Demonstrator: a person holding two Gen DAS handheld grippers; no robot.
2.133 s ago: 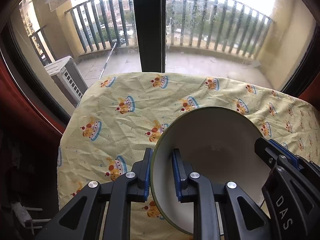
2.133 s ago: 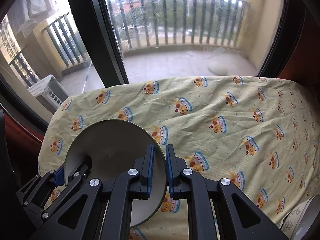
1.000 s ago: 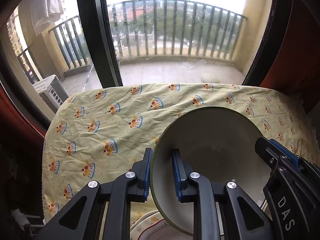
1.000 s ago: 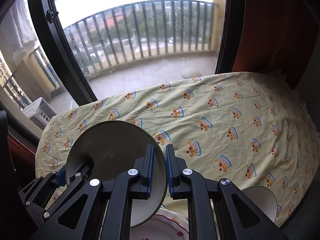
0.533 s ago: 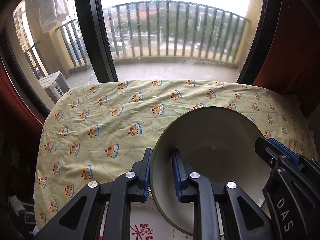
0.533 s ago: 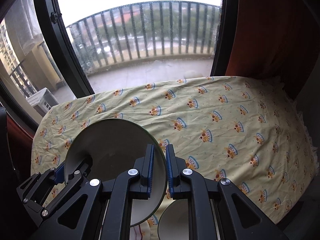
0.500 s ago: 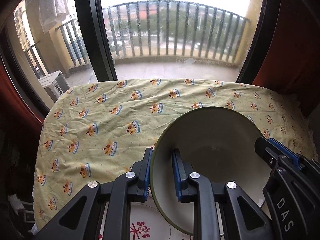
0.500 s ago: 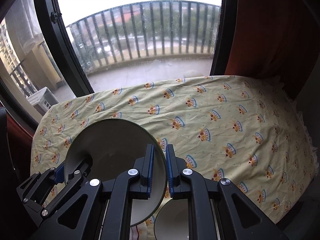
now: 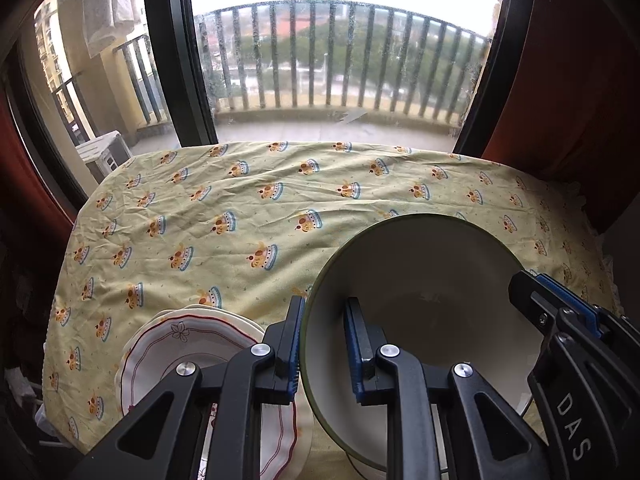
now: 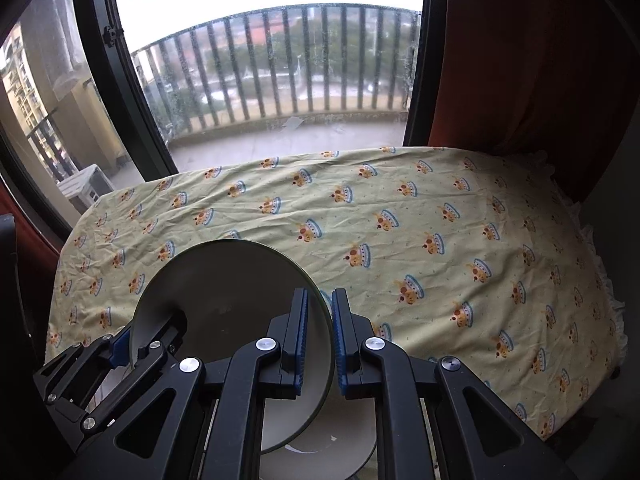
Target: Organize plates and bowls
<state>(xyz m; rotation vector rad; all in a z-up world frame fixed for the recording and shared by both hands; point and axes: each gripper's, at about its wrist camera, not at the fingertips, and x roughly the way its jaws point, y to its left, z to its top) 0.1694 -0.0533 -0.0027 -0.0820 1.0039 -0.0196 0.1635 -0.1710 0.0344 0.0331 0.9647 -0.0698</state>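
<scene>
Bowl [image 9: 420,304], green-rimmed, pale inside: rigid glazed ware, likely slick and breakable, moderate weight; thin rim is the sensible hold. Carried tilted above near edge of table [image 9: 240,216], over a second white bowl [image 10: 320,444] at near centre. Stacked red-trimmed plates [image 9: 192,344] sit near left. Left hand-held gripper [image 9: 322,344] clamped tight on left rim wall, one pad inside, one outside. Right hand-held gripper [image 10: 320,340] pinches opposite rim likewise. Both point steeply downward, side by side, sharing the load.
</scene>
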